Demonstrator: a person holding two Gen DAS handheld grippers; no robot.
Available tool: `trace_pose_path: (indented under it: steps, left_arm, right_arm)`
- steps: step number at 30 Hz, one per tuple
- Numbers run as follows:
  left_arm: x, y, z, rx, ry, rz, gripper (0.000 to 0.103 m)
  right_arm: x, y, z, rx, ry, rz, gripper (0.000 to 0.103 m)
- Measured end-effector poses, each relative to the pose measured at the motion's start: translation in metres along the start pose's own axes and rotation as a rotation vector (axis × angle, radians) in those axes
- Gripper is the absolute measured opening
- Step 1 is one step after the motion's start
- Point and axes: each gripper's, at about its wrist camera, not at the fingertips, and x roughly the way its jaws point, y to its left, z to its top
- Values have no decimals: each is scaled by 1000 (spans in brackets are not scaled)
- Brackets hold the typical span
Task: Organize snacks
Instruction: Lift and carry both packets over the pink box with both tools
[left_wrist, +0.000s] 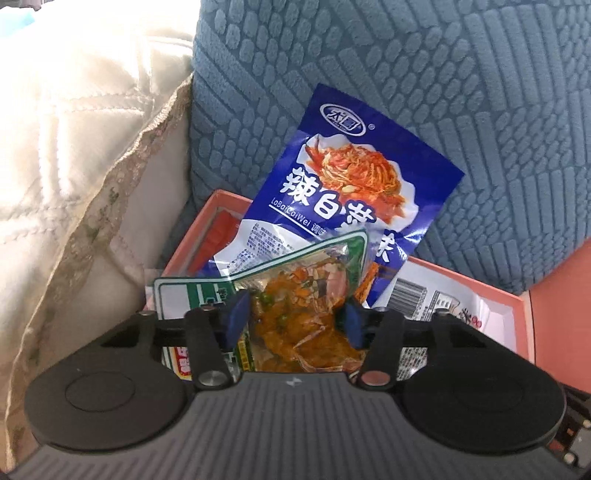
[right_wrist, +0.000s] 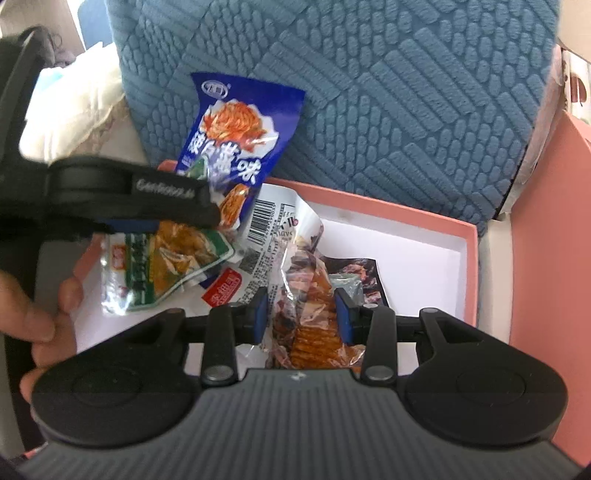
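A pink box (left_wrist: 480, 286) with a white inside (right_wrist: 406, 251) holds several snack packets. My left gripper (left_wrist: 295, 317) is shut on a green-edged clear packet (left_wrist: 295, 295) of orange food, its blue pads pressing both sides. In the right wrist view that packet (right_wrist: 166, 258) hangs under the left gripper's black finger (right_wrist: 173, 206). My right gripper (right_wrist: 301, 314) is shut on a clear packet of ridged brown-orange snack (right_wrist: 306, 295) over the box's middle. A blue packet (left_wrist: 354, 177) stands in the box's far corner and leans on the cushion (right_wrist: 236, 122).
A blue textured cushion (right_wrist: 369, 92) rises right behind the box. A cream quilt (left_wrist: 74, 129) lies to the left. A white packet with a barcode (right_wrist: 266, 221) and a red-labelled one (right_wrist: 221, 291) lie in the box. The pink lid (right_wrist: 546, 221) stands at the right. A hand (right_wrist: 48, 314) holds the left gripper.
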Motion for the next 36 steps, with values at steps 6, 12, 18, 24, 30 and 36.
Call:
trace_pose_path:
  steps: [6, 12, 18, 24, 30, 36]
  left_arm:
    - [-17, 1, -9, -14, -24, -7, 39]
    - [-36, 1, -16, -9, -63, 1, 37]
    - [-58, 4, -29, -28, -71, -14, 37]
    - [-79, 0, -46, -23, -75, -49, 37]
    - [-97, -7, -53, 11, -95, -60, 37]
    - [-118, -11, -58, 40, -125, -75, 37]
  right_arm:
    - [-16, -3, -3, 7, -28, 2, 40]
    - [-24, 2, -7, 7, -49, 0, 40]
    - [-44, 2, -15, 23, -73, -5, 40]
    - [-62, 6, -23, 33, -92, -9, 40]
    - [-81, 9, -32, 48, -121, -12, 40]
    - [-99, 8, -39, 69, -142, -8, 40]
